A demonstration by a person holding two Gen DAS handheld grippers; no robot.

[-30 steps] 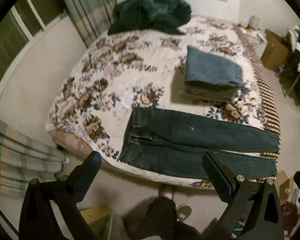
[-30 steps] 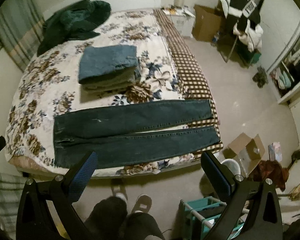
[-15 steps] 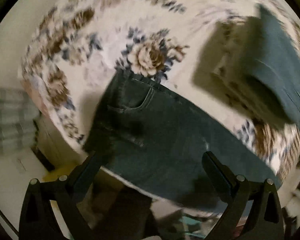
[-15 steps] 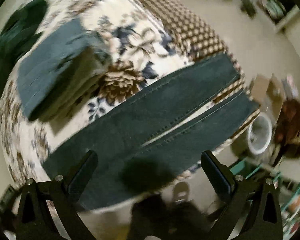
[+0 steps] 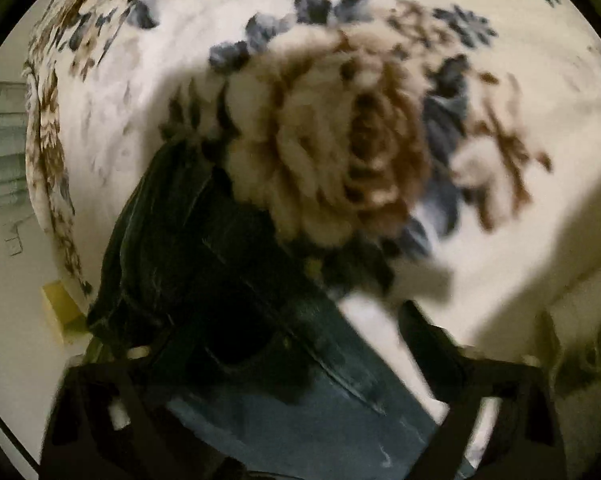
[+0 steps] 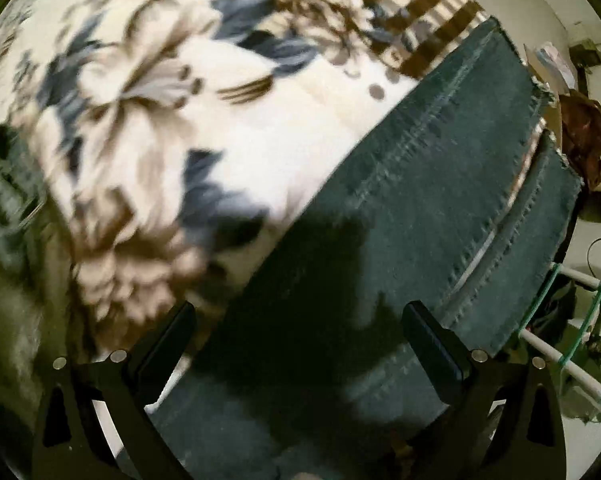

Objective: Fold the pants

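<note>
Dark blue jeans lie flat on a floral bedspread. The left wrist view, blurred, shows their waistband and pocket end [image 5: 220,300], close up. My left gripper [image 5: 292,344] is open just above the waist area, with denim between the fingers. The right wrist view shows the two legs [image 6: 440,208] with their hems toward the bed's right edge. My right gripper [image 6: 300,332] is open just above the far leg, casting a shadow on it. Neither gripper holds cloth.
The floral bedspread [image 5: 340,140] fills most of both views, with a checked border [image 6: 412,12] at the foot. A stack of folded clothes [image 6: 4,216] is at the left edge. A rack [image 6: 572,320] and floor clutter lie beyond the bed's right side.
Both grippers have dropped from high above the bed down close to the jeans, the left to the waist end, the right to the legs. Both stay open.
</note>
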